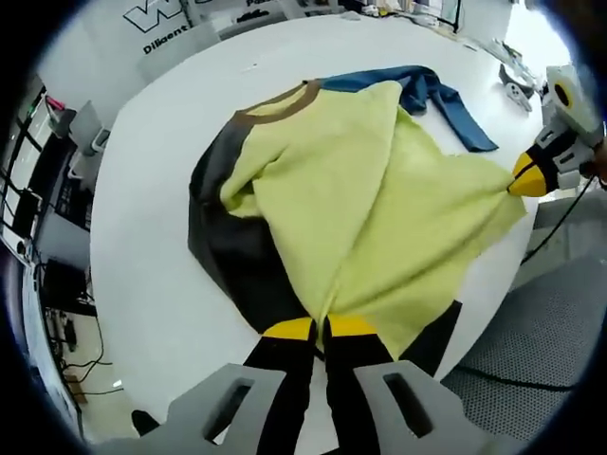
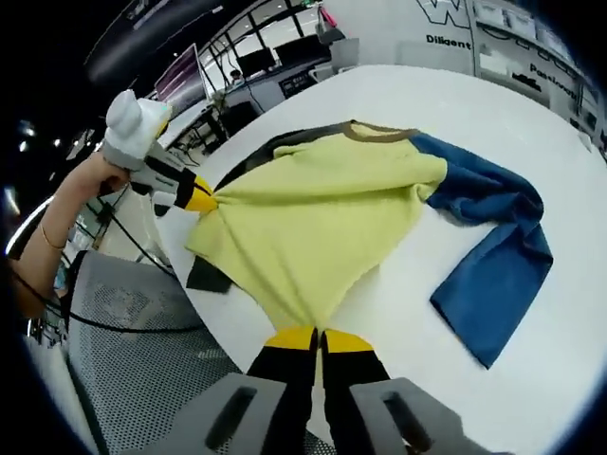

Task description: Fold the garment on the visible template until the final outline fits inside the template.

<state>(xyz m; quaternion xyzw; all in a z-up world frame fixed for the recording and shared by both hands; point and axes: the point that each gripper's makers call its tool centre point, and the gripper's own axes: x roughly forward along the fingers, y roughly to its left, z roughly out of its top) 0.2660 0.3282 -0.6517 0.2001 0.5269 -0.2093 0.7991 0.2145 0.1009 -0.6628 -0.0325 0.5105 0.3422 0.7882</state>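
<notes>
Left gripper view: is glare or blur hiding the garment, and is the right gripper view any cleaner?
Left gripper view: garment sharp and evenly lit, white table bright but not blown out, glare confined to the top right corner, fisheye bending the table edge. Right gripper view: garment equally sharp, its blue sleeve clear, background dim and curved at upper left.

Black jaws tipped yellow on left gripper [image 1: 321,329] and right gripper [image 2: 318,338], grey mounts, possibly a thin bracelet [image 2: 49,239]
</notes>
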